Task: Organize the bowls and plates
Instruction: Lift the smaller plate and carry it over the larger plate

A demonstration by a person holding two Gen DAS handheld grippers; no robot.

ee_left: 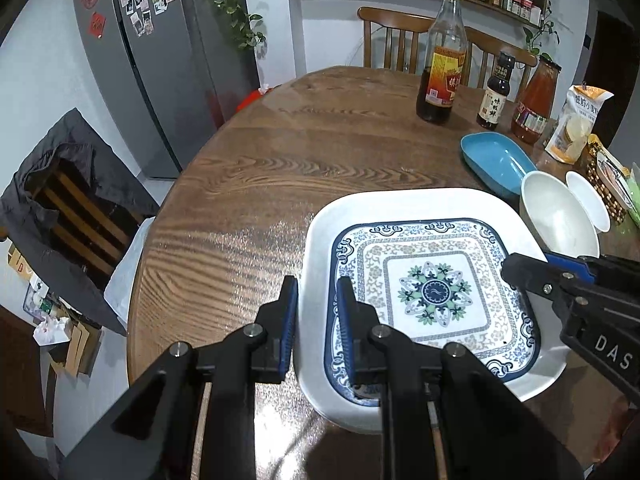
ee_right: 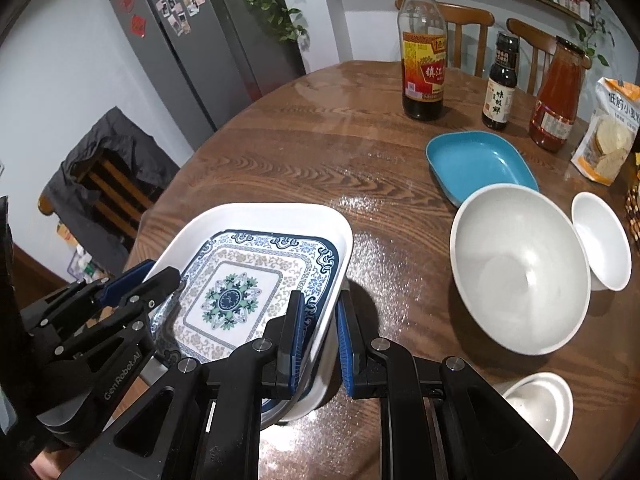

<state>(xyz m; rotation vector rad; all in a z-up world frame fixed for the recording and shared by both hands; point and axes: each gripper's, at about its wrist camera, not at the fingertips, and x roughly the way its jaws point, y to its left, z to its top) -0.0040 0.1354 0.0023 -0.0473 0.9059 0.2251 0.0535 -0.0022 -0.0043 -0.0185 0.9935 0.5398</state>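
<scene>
Two grippers share one load at our round wooden table (ee_left: 248, 184): we hold the white square dish (ee_left: 320, 240), with the blue-patterned square plate (ee_left: 432, 292) nested inside it, from opposite edges. Our left gripper (ee_left: 318, 308) is closed down to a narrow gap on the dish's left rim, one pad outside the wall and one inside against the patterned plate; our right gripper (ee_right: 318, 320) pinches the right rim the same way, with both rims seemingly between its pads. A grip on each side looks chosen to keep the wide, shallow stack level, and in the right wrist view the dish appears tilted and perhaps lifted off the table, though we cannot be sure of that. Beyond it, the remaining crockery lies empty: a blue dish (ee_right: 480, 164), a large white bowl (ee_right: 520, 268) just beside it, a small white bowl (ee_right: 604, 240) touching the large one's rim, and another small white dish (ee_right: 540, 408) at the near edge. Three sauce bottles (ee_right: 424, 52) and a bag of biscuits (ee_right: 608, 132) stand behind. We judge the nested pair is on its way to a stacking spot, with the bowls yet to be gathered.
</scene>
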